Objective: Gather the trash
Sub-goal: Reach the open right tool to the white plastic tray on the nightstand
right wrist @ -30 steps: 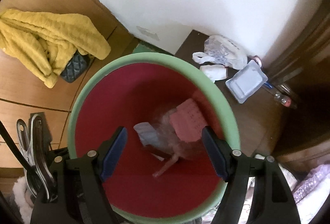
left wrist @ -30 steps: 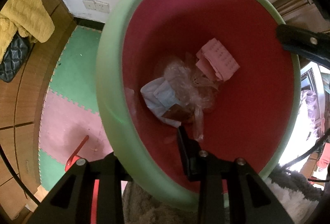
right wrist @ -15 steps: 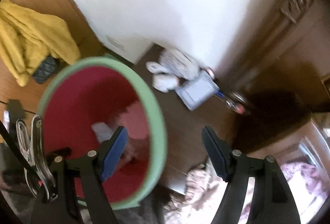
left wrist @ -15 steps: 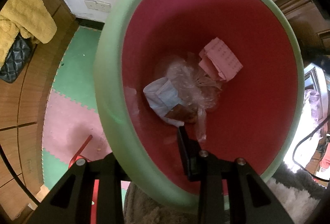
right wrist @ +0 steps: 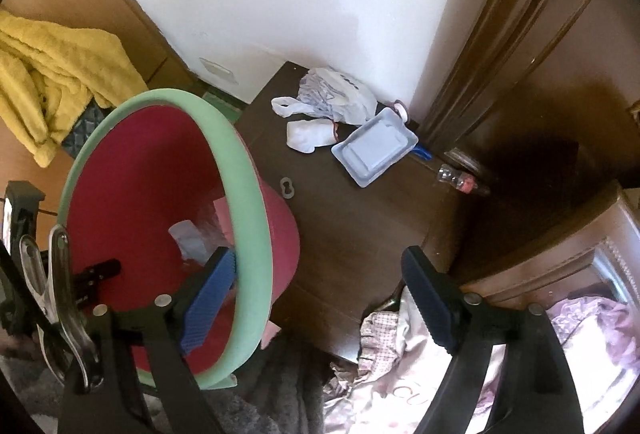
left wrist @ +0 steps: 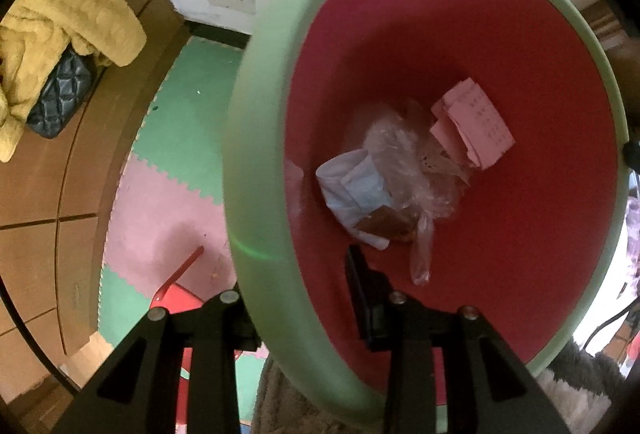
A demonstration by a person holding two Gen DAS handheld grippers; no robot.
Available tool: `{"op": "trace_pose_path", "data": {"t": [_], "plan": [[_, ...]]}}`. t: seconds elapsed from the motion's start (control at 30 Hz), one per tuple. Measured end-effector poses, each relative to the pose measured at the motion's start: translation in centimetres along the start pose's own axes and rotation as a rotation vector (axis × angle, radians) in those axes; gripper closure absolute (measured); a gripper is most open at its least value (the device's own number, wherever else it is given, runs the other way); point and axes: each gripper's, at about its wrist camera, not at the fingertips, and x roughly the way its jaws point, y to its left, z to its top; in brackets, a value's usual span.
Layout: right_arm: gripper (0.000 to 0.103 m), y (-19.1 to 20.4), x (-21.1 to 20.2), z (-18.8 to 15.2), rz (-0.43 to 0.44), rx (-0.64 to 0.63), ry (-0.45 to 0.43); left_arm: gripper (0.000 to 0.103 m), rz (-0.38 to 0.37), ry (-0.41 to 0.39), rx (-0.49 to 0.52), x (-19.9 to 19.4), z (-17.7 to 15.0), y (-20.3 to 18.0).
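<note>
My left gripper (left wrist: 304,298) is shut on the rim of a red bin with a pale green rim (left wrist: 256,138), one finger inside and one outside, holding it tilted. Inside lie a pink paper (left wrist: 472,126), clear plastic wrap (left wrist: 416,170) and a white-blue wrapper (left wrist: 352,186). The right wrist view shows the bin (right wrist: 244,194) at left. My right gripper (right wrist: 320,274) is open and empty above a dark wooden nightstand (right wrist: 360,226). On the nightstand lie a white plastic bag (right wrist: 332,94), a crumpled white tissue (right wrist: 306,136) and a pale blue tray (right wrist: 374,148).
A yellow towel (right wrist: 52,74) and dark quilted bag (left wrist: 60,98) lie on a wooden surface at left. Green and pink foam mats (left wrist: 160,170) cover the floor. A small plastic bottle (right wrist: 460,180) lies by the carved wooden headboard. Pink bedding (right wrist: 400,374) is below.
My right gripper has swung right, away from above the bin toward the nightstand. The left gripper keeps its hold on the bin, which has shifted slightly right.
</note>
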Motion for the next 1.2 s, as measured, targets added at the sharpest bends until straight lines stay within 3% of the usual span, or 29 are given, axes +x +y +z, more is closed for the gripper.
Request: {"op": "trace_pose_path", "data": {"t": [0.2, 0.33, 0.4, 0.6, 0.77, 1.0, 1.13, 1.2], "plan": [[0.016, -1.7, 0.8, -0.1, 0.111, 0.074, 0.018, 0.068, 0.040, -0.019, -0.004, -0.1, 0.1, -0.4], [0.013, -2.4, 1.2, -0.1, 0.130, 0.100, -0.003, 0.068, 0.092, -0.026, 0.011, 0.0, 0.5, -1.0], [0.005, -2.7, 1.4, -0.2, 0.130, 0.104, -0.008, 0.068, 0.082, -0.014, -0.007, 0.2, 0.5, -0.9], [0.001, -3.4, 2.1, 0.2, 0.149, 0.068, -0.013, 0.068, 0.089, 0.006, -0.035, 0.5, 0.7, -0.7], [0.001, -4.7, 2.7, 0.7, 0.209, 0.098, -0.010, 0.068, 0.102, 0.017, -0.042, 0.9, 1.0, -1.0], [0.001, -5.2, 2.3, 1.3, 0.217, 0.077, -0.015, 0.068, 0.122, 0.029, -0.073, 1.3, 1.5, -0.7], [0.002, -6.2, 0.3, 1.9, 0.373, 0.125, -0.078, 0.068, 0.086, 0.045, -0.136, 1.6, 1.2, 0.2], [0.001, -7.0, 0.0, 2.2, 0.402, 0.165, -0.104, 0.068, 0.093, 0.047, -0.139, 1.6, 1.2, 0.3]]}}
